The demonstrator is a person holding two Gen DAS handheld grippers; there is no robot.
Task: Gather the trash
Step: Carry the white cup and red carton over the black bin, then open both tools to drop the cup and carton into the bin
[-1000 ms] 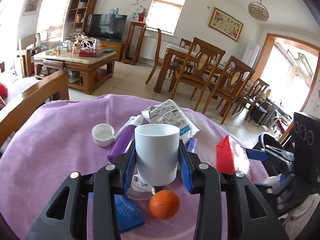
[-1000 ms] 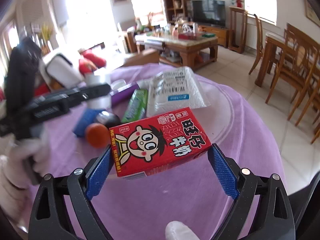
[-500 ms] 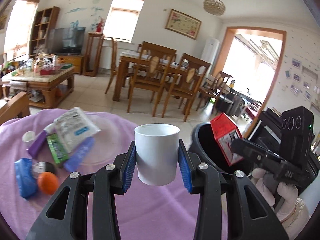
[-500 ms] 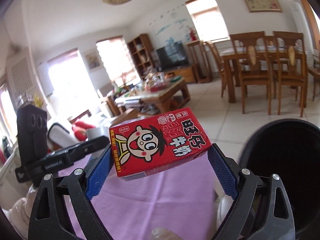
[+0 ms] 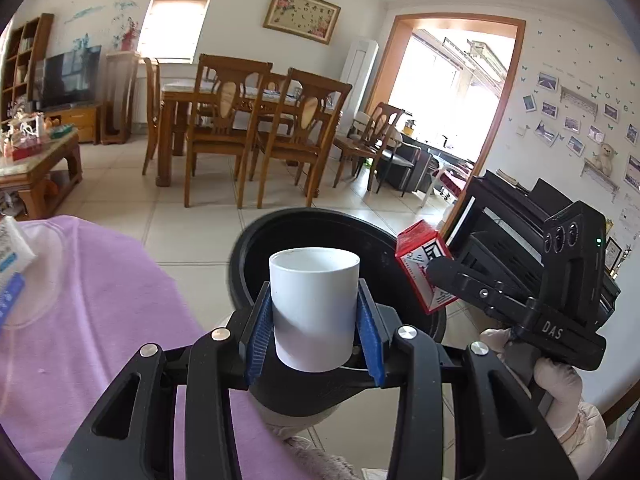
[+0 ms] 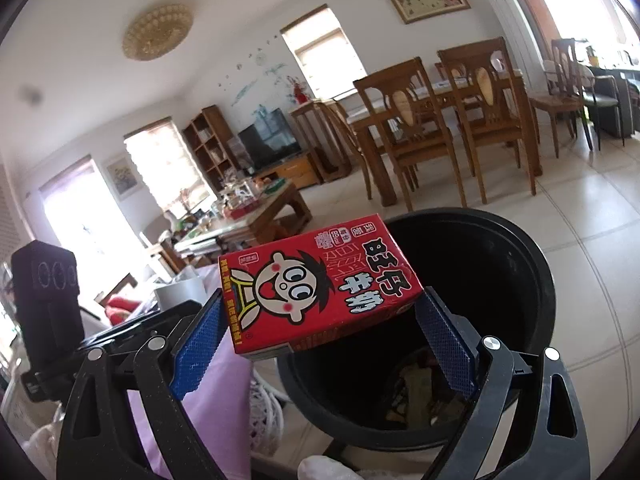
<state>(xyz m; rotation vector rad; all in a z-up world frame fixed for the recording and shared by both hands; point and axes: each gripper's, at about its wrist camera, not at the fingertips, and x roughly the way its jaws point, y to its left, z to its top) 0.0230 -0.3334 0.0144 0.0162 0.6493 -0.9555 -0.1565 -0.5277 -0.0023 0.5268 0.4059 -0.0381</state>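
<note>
Left gripper (image 5: 316, 324): we are clamping the upright white cup (image 5: 314, 308) at lower centre, in front of the black bin (image 5: 256, 240) | Right gripper (image 6: 320, 332): we are gripping the red milk carton (image 6: 316, 286) mid-frame, over the bin's left rim | Bin: we are seeing scraps inside, lower right.
</note>
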